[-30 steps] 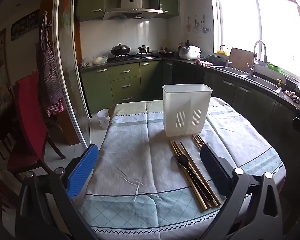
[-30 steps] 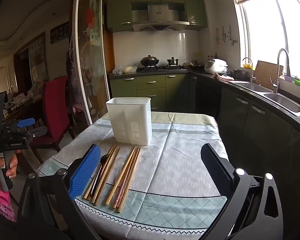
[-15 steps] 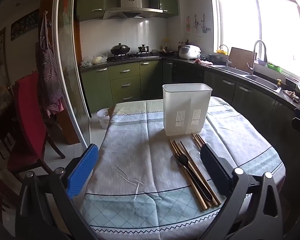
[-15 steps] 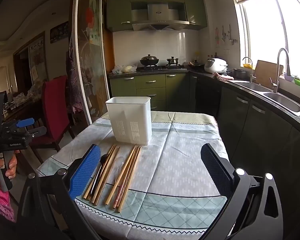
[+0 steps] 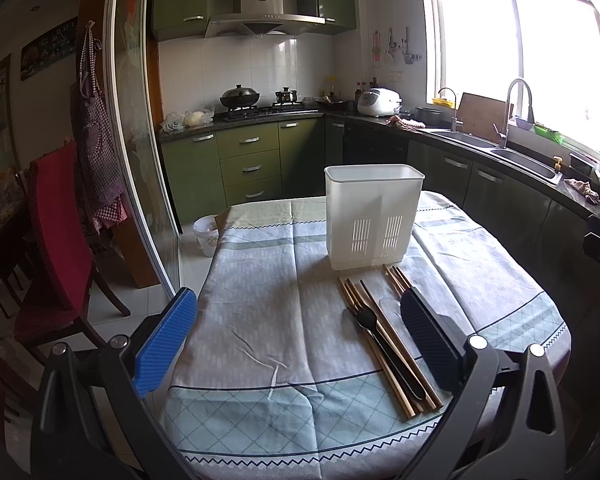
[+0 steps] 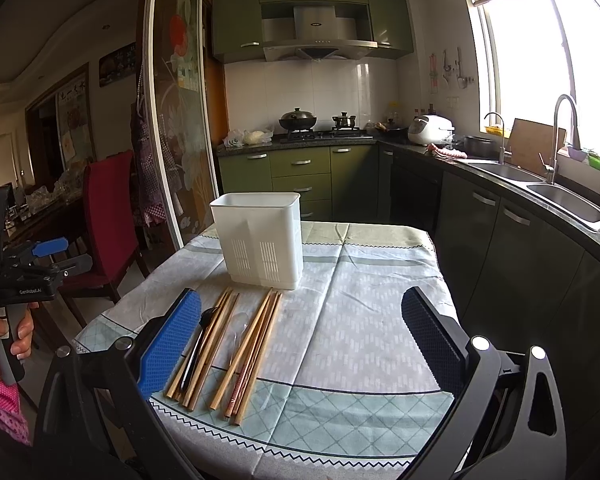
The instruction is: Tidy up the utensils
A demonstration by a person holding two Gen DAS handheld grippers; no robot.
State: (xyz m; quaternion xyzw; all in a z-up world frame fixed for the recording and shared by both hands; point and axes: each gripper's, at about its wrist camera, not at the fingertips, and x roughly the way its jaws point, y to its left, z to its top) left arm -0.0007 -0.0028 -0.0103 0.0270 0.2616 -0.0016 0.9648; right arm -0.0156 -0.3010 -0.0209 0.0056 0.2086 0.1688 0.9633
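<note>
A white slotted utensil holder [image 5: 374, 216] [image 6: 262, 236] stands upright on the table. In front of it lie several wooden chopsticks [image 5: 384, 344] [image 6: 256, 344], a black fork [image 5: 380, 344] [image 6: 194, 352] and a clear plastic spoon [image 6: 239, 330]. My left gripper [image 5: 300, 344] is open and empty above the table's near edge, its right finger beside the chopsticks. My right gripper [image 6: 300, 344] is open and empty, its left finger [image 6: 172, 344] just left of the chopstick row. The left gripper also shows at the far left of the right wrist view [image 6: 40, 260], held in a hand.
The table carries a grey and teal patterned cloth [image 5: 268, 300] [image 6: 360, 320]. A red chair [image 5: 56, 248] stands left, next to a glass sliding door [image 5: 140, 140]. Green cabinets, a stove [image 5: 260, 108] and a sink counter [image 5: 520, 156] lie beyond. A small bin [image 5: 206, 234] sits on the floor.
</note>
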